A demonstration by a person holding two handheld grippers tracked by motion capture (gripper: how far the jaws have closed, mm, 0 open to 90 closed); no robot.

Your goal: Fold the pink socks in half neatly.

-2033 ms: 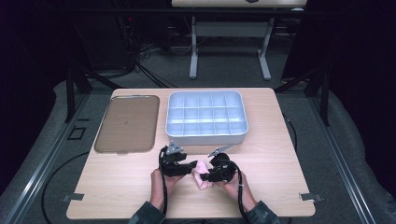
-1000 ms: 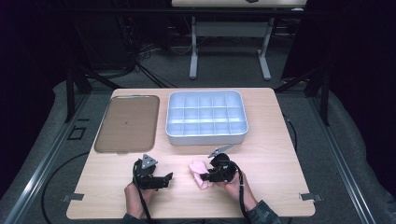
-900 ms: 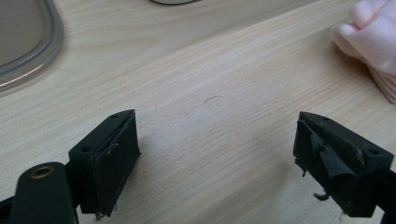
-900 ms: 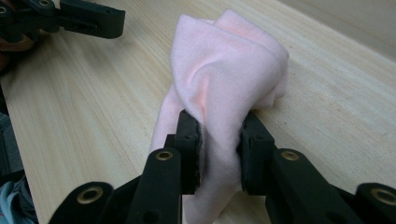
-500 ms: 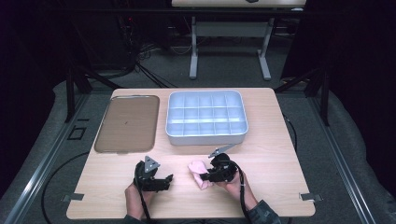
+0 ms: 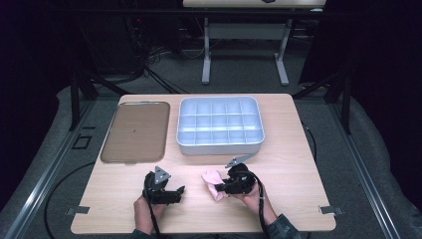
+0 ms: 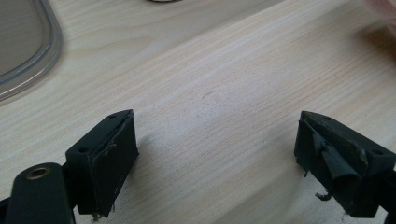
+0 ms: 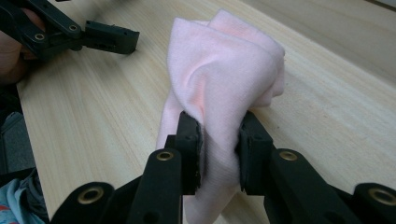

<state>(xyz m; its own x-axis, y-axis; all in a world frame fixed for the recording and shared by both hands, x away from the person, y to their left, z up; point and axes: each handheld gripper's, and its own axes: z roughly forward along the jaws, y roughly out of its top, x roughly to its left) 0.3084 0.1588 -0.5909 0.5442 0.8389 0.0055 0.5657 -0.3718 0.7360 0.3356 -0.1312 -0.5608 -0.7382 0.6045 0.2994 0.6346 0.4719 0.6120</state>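
A soft pink cloth (image 8: 224, 70) lies bunched on the wooden table (image 6: 278, 164), near its front edge. My right gripper (image 8: 219, 140) is shut on the cloth, its pads pinching a fold of it; from above this gripper (image 6: 225, 188) points left. My left gripper (image 6: 175, 191) rests on the table to the left of the cloth (image 6: 213, 181), apart from it. In the left gripper view its jaws (image 7: 217, 158) stand wide open over bare wood with nothing between them.
A grey compartment tray (image 6: 220, 148) sits at the back middle of the table. A flat brown tray (image 6: 135, 132) lies to its left, its rim (image 7: 44, 56) seen in the left gripper view. The person's hands come in at the front edge.
Two seconds ago both grippers were together at the cloth. The left gripper has since let go and drawn off to the left; in the last second nothing moved.
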